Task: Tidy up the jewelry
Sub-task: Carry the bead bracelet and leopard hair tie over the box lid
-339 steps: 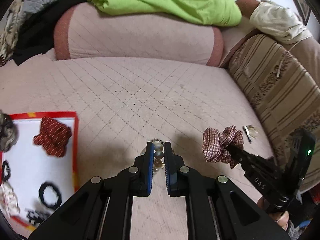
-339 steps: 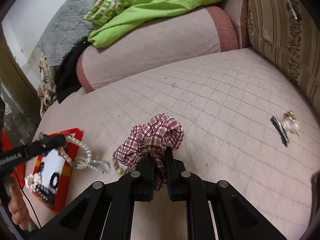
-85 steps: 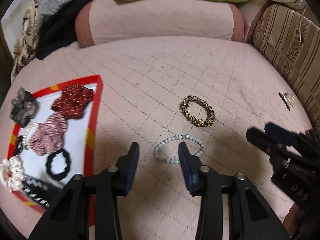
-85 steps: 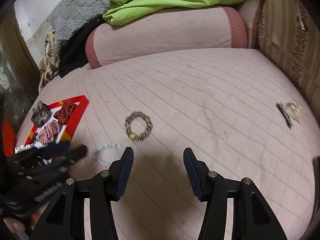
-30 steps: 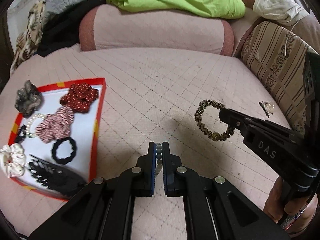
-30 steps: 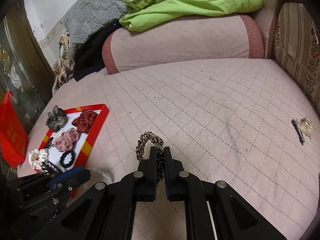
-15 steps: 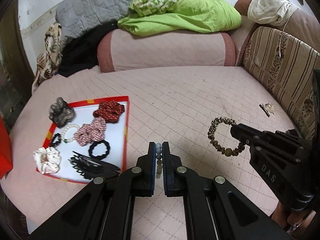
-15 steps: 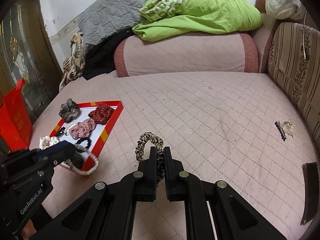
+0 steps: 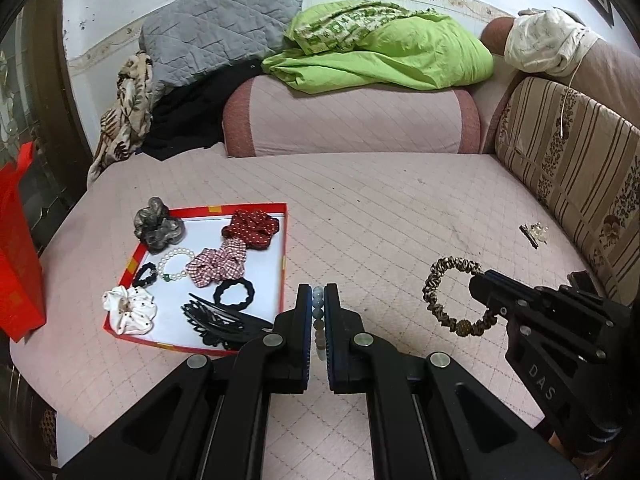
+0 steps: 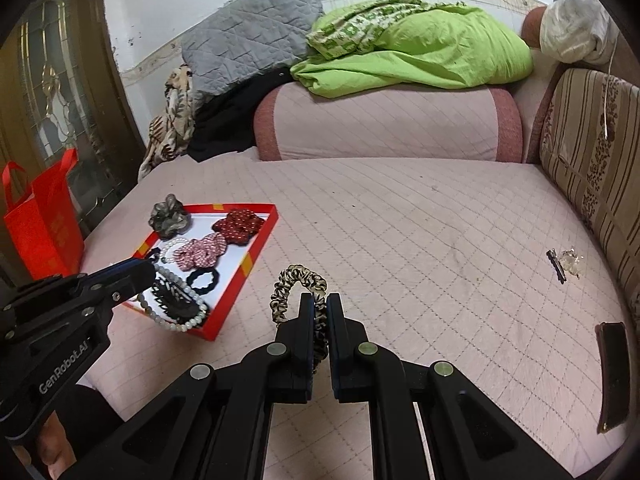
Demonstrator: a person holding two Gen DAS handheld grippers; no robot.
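My left gripper (image 9: 318,294) is shut on a pale green bead bracelet (image 9: 318,308); in the right wrist view that bracelet (image 10: 176,300) hangs from it over the tray's near corner. My right gripper (image 10: 319,300) is shut on a leopard-print scrunchie (image 10: 294,278), which the left wrist view shows dangling above the pink quilt as a scrunchie (image 9: 440,300). The red-rimmed tray (image 9: 285,240) lies left of both grippers and holds several scrunchies, a pearl bracelet (image 9: 176,262) and a black hair claw (image 9: 216,320).
A hair clip with a clear ornament (image 9: 534,233) lies on the quilt near the striped cushion (image 9: 568,184). A red bag (image 10: 40,208) stands left of the bed. A dark phone-like slab (image 10: 612,372) lies at the right. Pillows and a green blanket (image 9: 380,48) are piled behind.
Both grippers have risen and pulled back from the quilt, each still holding its piece. The tray now sits closer to the middle of both views.
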